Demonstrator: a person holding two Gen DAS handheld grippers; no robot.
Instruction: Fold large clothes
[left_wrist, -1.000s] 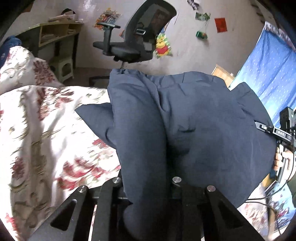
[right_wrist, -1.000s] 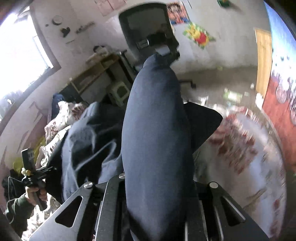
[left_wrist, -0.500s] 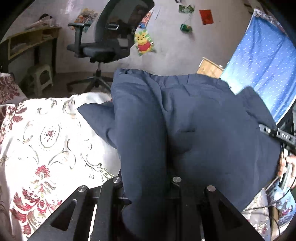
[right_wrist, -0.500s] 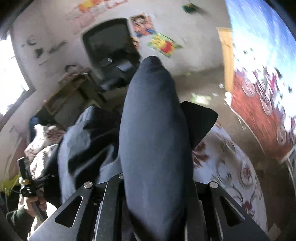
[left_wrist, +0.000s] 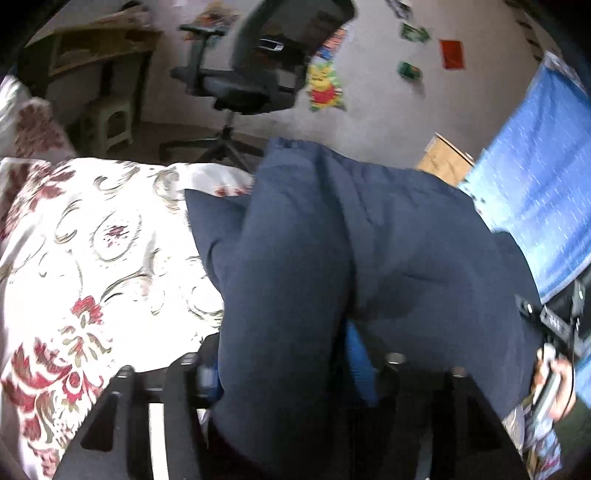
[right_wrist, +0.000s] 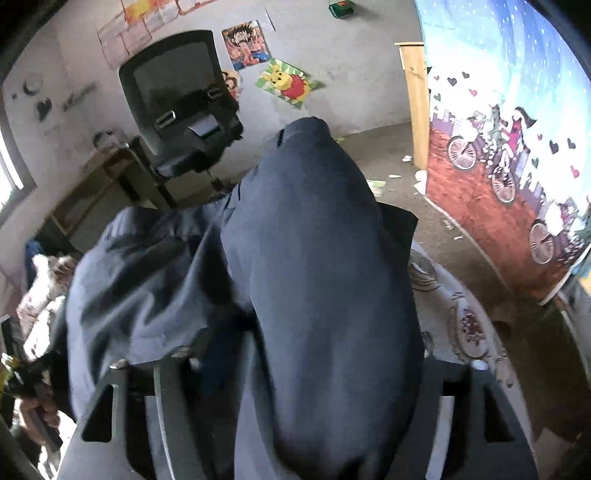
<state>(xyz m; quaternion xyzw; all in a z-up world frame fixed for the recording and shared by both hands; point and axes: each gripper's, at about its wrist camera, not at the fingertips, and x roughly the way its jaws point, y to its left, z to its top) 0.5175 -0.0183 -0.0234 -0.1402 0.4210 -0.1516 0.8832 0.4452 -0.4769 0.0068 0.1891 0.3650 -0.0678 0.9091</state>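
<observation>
A large navy blue garment (left_wrist: 369, 251) hangs stretched between my two grippers above the floral bed cover (left_wrist: 92, 258). My left gripper (left_wrist: 284, 369) is shut on one edge of it; the cloth drapes over and hides the fingertips. My right gripper (right_wrist: 295, 369) is shut on the other edge of the same garment (right_wrist: 317, 258), which bulges forward over the fingers and hides them. The right hand and gripper handle show at the right edge of the left wrist view (left_wrist: 554, 350). The left hand shows at the lower left of the right wrist view (right_wrist: 33, 398).
A black office chair (left_wrist: 255, 74) stands beyond the bed by the wall, also in the right wrist view (right_wrist: 181, 110). A wooden desk (left_wrist: 92, 48) and green stool (left_wrist: 110, 122) are at far left. A blue curtain (left_wrist: 535, 177) hangs at right.
Both grippers have swung with the garment still held; the views turned toward the chair and curtain. The cloth now spreads more evenly between them, over the bed cover.
</observation>
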